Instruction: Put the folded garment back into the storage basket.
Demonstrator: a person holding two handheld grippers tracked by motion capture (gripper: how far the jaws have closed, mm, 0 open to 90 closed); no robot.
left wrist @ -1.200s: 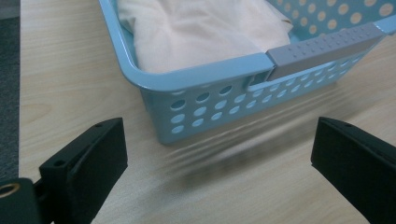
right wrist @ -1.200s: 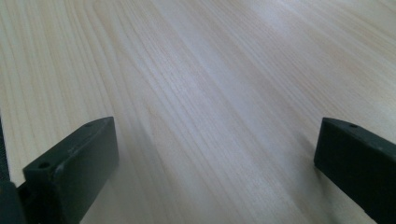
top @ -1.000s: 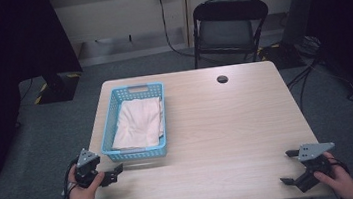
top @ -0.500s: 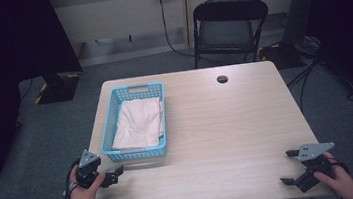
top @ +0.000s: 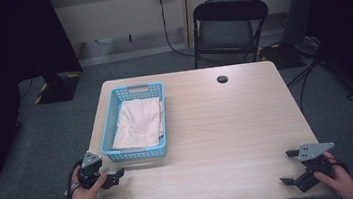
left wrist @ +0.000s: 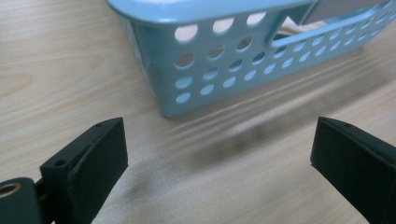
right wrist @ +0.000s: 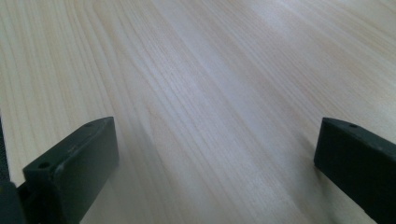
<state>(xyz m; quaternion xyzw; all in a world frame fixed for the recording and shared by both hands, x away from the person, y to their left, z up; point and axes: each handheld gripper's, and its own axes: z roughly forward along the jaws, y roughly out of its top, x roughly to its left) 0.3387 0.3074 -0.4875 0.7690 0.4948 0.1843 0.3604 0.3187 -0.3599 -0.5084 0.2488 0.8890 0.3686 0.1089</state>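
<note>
A light blue perforated basket point(top: 109, 132) stands on the left half of the wooden table point(top: 227, 124). Inside it lies a folded pale cloth point(top: 139, 123). My left gripper point(top: 117, 176) rests near the front left corner, just in front of the basket, open with nothing between its jaws. In the left gripper view the basket's near corner point(left wrist: 224, 60) sits a short way beyond my open left gripper point(left wrist: 219, 140). My right gripper point(top: 289, 167) is at the front right corner, open over bare wood. The right gripper view has my open right gripper point(right wrist: 217, 144) above the tabletop point(right wrist: 196, 84).
A small dark round hole point(top: 222, 79) marks the table near its far edge. A black folding chair point(top: 228, 23) stands behind the table. Cables point(top: 307, 74) lie on the grey carpet at the right. The person's hands point(top: 82, 196) hold the grippers at the front edge.
</note>
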